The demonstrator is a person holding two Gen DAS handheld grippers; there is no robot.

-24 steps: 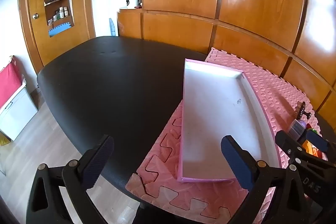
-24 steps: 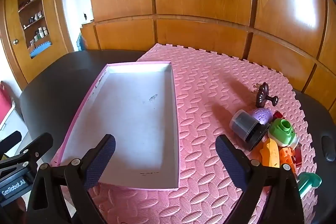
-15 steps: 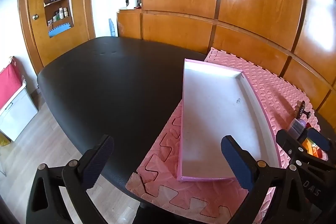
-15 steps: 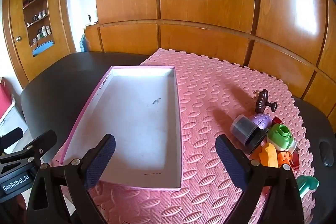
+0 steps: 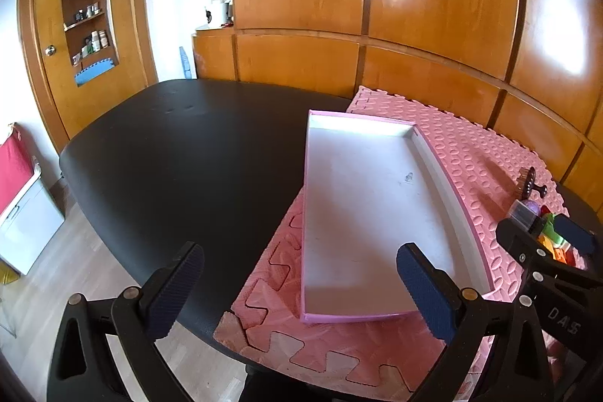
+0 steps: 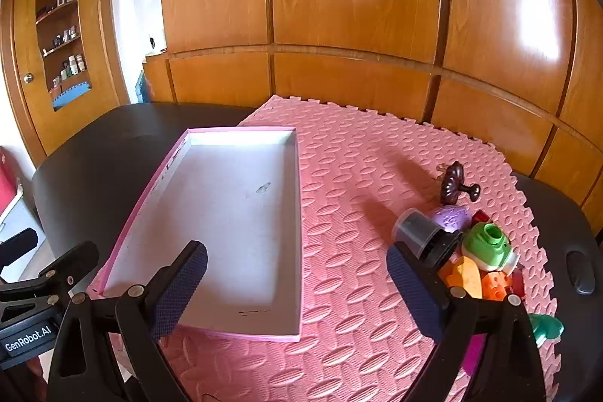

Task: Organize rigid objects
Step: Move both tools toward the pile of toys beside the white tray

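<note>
A shallow pink-edged box with a white floor lies with nothing in it on the pink foam mat. To its right sits a heap of small items: a dark brown knob, a grey-black cup on its side, a purple piece, a green-and-white piece, orange pieces and a teal piece. My right gripper stands open above the box's near right corner, nothing between its pads. My left gripper hangs open over the box's near left corner and table edge.
The mat lies on a black oval table; wooden wall panels stand behind it. A dark oval object rests on the table right of the mat. Floor and a white bin lie off the left edge.
The right wrist view has shifted slightly; the box and heap now sit a bit further right in it. The left gripper has barely moved. Both grippers stay open.
</note>
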